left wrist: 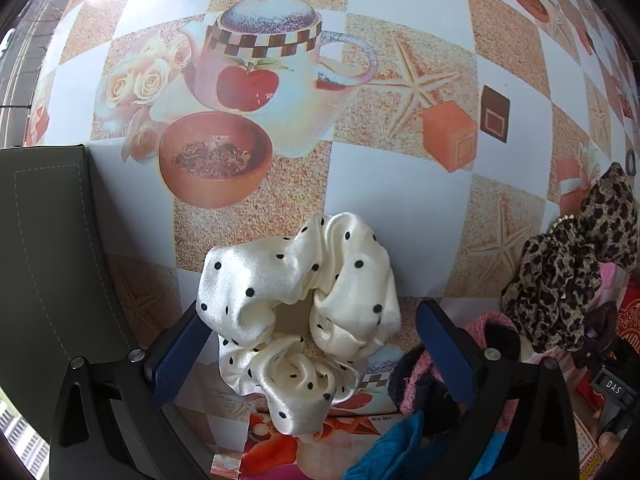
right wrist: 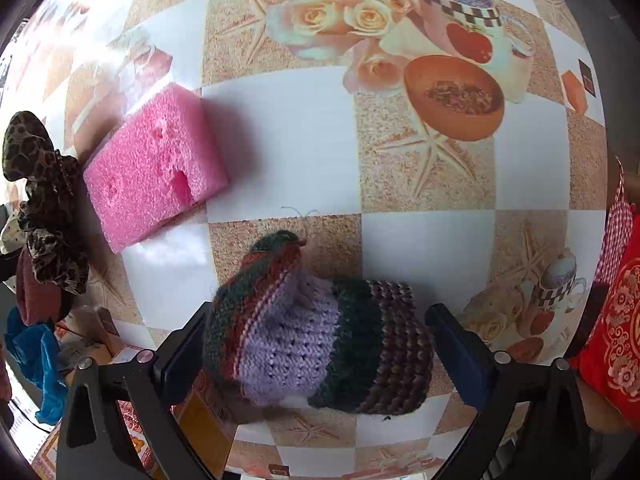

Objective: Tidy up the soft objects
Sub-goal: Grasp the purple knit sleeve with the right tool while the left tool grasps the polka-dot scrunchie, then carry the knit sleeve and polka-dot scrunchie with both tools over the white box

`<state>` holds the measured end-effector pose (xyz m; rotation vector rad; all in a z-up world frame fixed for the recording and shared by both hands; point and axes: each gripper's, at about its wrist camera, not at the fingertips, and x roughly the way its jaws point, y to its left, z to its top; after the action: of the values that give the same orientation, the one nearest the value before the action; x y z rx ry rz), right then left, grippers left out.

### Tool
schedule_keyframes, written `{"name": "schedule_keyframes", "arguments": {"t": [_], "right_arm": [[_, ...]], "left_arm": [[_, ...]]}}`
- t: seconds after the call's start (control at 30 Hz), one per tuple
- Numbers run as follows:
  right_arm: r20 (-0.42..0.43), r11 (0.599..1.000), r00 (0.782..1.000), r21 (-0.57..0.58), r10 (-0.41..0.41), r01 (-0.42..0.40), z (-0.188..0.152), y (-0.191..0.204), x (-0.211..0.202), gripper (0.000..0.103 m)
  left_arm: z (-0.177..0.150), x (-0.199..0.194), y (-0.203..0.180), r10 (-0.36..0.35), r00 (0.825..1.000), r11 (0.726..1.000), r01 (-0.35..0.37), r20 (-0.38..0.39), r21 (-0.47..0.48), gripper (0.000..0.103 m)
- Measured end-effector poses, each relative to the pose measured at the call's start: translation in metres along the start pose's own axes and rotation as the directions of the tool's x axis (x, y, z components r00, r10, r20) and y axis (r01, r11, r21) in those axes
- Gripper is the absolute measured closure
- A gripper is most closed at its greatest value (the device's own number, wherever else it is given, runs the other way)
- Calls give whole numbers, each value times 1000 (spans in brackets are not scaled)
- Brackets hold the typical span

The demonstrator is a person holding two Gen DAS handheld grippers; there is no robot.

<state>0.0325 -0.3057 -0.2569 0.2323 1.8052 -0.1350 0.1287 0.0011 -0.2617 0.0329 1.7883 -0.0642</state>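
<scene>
A white satin scrunchie with black dots lies on the printed tablecloth, between the fingers of my left gripper. The left pad is at the scrunchie's edge, the right pad stands a little apart from it; the gripper is open. In the right wrist view a striped knitted piece in purple, green, red and brown lies between the fingers of my right gripper. That gripper is open too, its pads close beside the knit without squeezing it.
A pink sponge lies left of the knit. A leopard-print scrunchie sits on a pile with a pink and black soft item and blue cloth. A dark stitched box stands left; red patterned fabric at right.
</scene>
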Motion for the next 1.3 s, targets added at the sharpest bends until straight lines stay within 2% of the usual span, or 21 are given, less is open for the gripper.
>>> {"name": "schedule_keyframes", "arguments": {"t": [0.03,0.07,0.1,0.13,0.17,0.43,0.57,0.7,0.83,1.0,1.3], "right_arm": [[19,1000,1000,1,-1,1,-5,-3,-3,20],[41,1000,999,-11,-1,2,-7,-5,-7,33],[65,1000,998,-28,0,2,-9,-6,-13,36],[80,999,997,-43,14,-10,-12,-7,-16,38],[90,999,996,-47,21,-17,-14,-10,-19,41],[177,990,974,15,139,-144,-33,-41,-56,41],[200,983,966,48,162,-175,-47,-57,-69,41],[226,974,956,90,185,-210,-61,-75,-84,41],[253,966,949,122,190,-226,-76,-91,-100,41],[285,958,939,153,192,-242,-95,-104,-115,41],[309,950,939,217,150,-223,-123,-108,-105,41]], "left_arm": [[-2,-5,-2,5,1000,1000,-5,28,20,13],[-4,-12,-7,10,998,999,-13,58,52,28],[-5,-18,-11,15,996,996,-23,85,90,54],[-6,-23,-16,23,995,991,-36,101,128,70],[-6,-26,-20,33,993,987,-50,112,153,79],[-13,-79,-44,-31,968,976,-25,250,217,79],[-24,-104,-76,-74,952,954,-20,296,301,79],[-38,-126,-122,-130,941,918,-5,313,398,79],[-59,-139,-167,-185,934,866,7,307,499,79],[-104,-153,-211,-235,924,787,-1,301,617,79],[-172,-162,-268,-310,918,620,-2,248,785,79]]}}
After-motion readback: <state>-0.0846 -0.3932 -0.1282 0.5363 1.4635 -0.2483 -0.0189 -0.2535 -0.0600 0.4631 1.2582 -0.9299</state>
